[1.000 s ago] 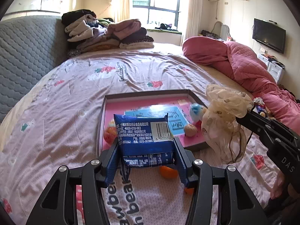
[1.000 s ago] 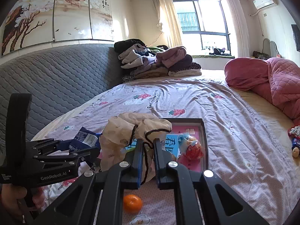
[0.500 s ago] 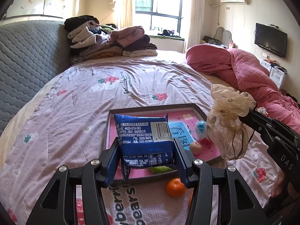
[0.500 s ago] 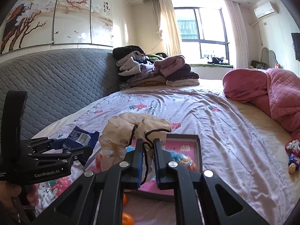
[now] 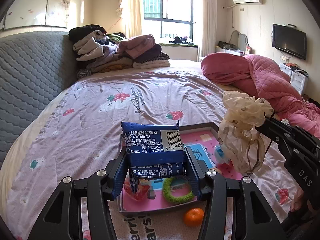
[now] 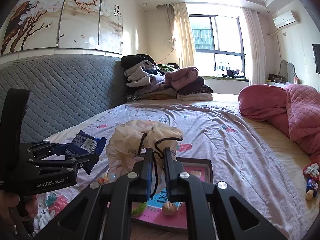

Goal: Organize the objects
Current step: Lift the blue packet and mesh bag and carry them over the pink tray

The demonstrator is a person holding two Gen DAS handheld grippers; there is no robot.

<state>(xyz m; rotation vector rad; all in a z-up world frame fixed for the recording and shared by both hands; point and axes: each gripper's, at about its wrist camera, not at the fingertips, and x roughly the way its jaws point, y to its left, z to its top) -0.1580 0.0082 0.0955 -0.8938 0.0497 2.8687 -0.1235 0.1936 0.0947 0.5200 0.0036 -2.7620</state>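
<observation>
Blue snack packet [image 5: 154, 152], centre frame, is pinched in the left gripper [image 5: 157, 172]; at right the sheer drawstring pouch [image 5: 242, 132] hangs pinched from the right gripper [image 6: 158, 172]. Neither is stowed yet; the tangerine [image 5: 193, 217], lower centre, lies outside the tray [image 5: 214, 128].

A blue snack packet [image 5: 154, 146], barcode up, sits centre frame; a cream drawstring pouch [image 5: 242, 132] hangs at right, above the pink tray [image 5: 202, 138].
</observation>
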